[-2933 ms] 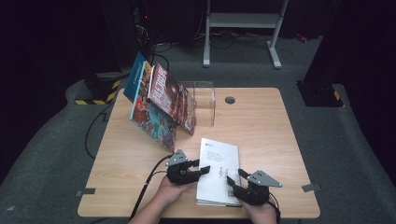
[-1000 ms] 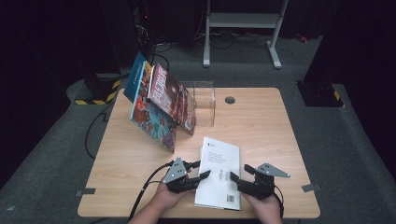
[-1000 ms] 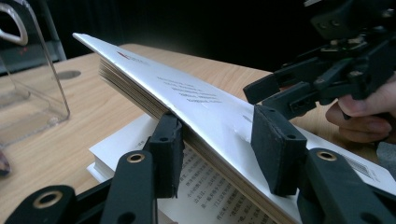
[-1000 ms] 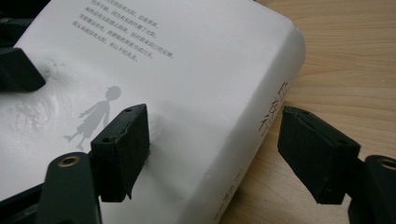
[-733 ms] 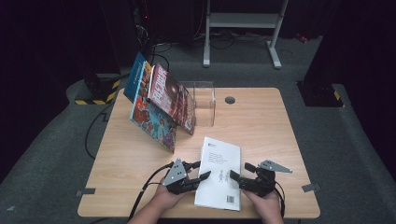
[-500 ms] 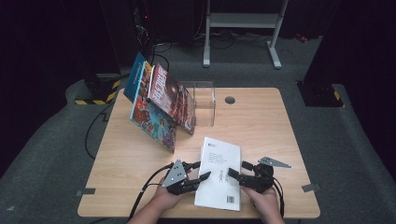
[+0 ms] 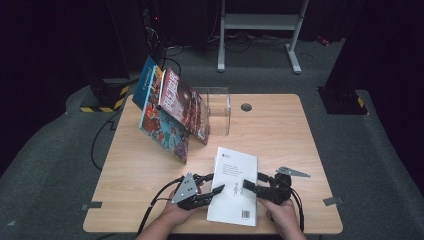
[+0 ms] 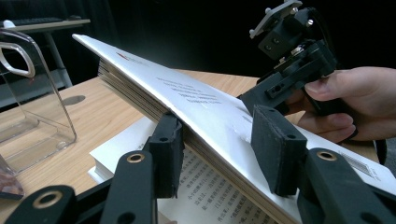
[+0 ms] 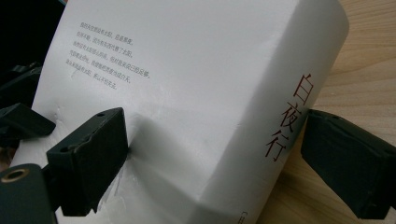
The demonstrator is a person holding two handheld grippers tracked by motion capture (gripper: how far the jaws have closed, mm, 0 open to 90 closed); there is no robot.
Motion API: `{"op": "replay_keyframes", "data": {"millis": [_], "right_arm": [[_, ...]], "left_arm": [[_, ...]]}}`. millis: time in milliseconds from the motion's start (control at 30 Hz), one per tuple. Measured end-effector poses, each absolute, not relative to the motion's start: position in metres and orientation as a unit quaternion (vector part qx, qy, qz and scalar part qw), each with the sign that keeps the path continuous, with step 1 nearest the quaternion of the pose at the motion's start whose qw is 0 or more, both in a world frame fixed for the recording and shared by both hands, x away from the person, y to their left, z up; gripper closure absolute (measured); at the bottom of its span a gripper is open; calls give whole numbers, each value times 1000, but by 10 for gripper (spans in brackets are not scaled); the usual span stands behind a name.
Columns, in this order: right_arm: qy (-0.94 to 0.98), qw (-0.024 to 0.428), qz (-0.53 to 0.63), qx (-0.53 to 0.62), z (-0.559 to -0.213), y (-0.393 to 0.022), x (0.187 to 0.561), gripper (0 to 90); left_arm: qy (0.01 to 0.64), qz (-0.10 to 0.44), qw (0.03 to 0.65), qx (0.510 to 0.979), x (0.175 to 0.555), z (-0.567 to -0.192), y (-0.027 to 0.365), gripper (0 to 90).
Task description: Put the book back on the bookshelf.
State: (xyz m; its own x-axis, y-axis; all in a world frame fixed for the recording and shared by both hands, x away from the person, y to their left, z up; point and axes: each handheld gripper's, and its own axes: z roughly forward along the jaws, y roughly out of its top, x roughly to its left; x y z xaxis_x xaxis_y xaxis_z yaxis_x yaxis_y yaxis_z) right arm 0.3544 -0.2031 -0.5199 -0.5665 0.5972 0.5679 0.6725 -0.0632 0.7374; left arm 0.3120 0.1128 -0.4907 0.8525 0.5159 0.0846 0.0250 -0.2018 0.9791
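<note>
A white paperback (image 7: 235,187) lies at the tabletop's (image 7: 280,130) six o'clock edge, long axis running twelve to six. The left gripper (image 7: 207,186), at the book's nine o'clock, clamps its fingers (image 8: 167,154) on a lifted sheaf of cover and pages. The right gripper (image 7: 250,187), at three o'clock, has just been opening, fingers (image 9: 91,161) apart astride the spine. At eleven o'clock, a clear holder (image 7: 220,107) props colourful books (image 7: 172,112).

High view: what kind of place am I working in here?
Probably a lab or studio recording bay, not a home: one wooden table on grey carpet, dark curtained surroundings, a metal stand behind, and hazard-striped tape at the floor's edge.
</note>
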Motion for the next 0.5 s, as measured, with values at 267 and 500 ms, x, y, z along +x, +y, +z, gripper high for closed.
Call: {"op": "replay_keyframes", "data": {"millis": [267, 500], "right_arm": [[-678, 48, -570, -461, -521, -205, 357, 71], [-672, 70, -580, -455, -523, -206, 359, 72]], "left_arm": [[171, 213, 611, 743, 308, -490, 113, 547], [168, 210, 613, 743, 309, -490, 113, 547]]}}
